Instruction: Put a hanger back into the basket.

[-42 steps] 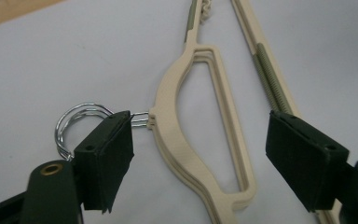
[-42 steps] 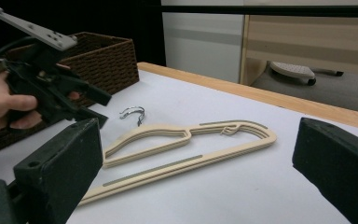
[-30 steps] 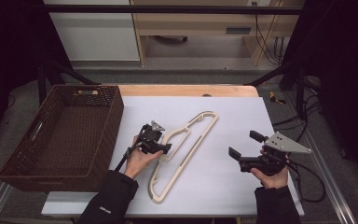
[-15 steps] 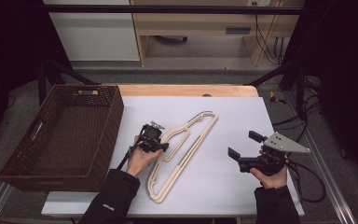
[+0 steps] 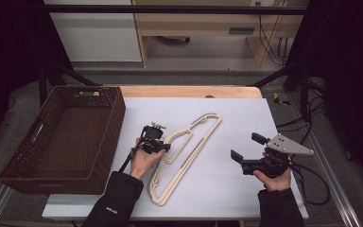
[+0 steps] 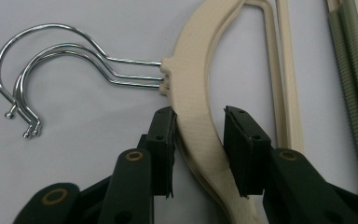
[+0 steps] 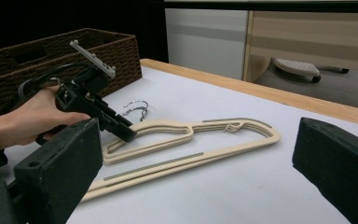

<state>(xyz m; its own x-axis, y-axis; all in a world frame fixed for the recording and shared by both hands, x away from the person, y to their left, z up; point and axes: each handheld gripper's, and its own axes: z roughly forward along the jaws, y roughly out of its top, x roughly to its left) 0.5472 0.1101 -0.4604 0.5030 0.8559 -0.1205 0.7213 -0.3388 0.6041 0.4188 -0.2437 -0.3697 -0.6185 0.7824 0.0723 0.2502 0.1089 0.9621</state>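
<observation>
A stack of cream hangers (image 5: 187, 161) lies slantwise on the white table, its metal hooks (image 6: 51, 60) pointing toward the basket. My left gripper (image 5: 163, 147) straddles the stack's curved shoulder (image 6: 196, 93) just below the hooks. Its jaws have just been closing: one pad (image 6: 165, 135) touches the hanger's edge, while the other pad (image 6: 242, 140) stands a little off it. My right gripper (image 5: 246, 146) hovers over the table's right side, wide open and empty. From there it faces the hangers (image 7: 182, 161) and the left gripper (image 7: 126, 133).
A brown woven basket (image 5: 118, 118) sits at the table's left, beside the left hand. The white sheet (image 5: 246, 113) ends at a wooden strip along the far edge. A cable trails from the right gripper off the table's right side.
The left gripper's jaws look narrower around the hanger's shoulder. Both hands and the hangers have stayed where they were.
</observation>
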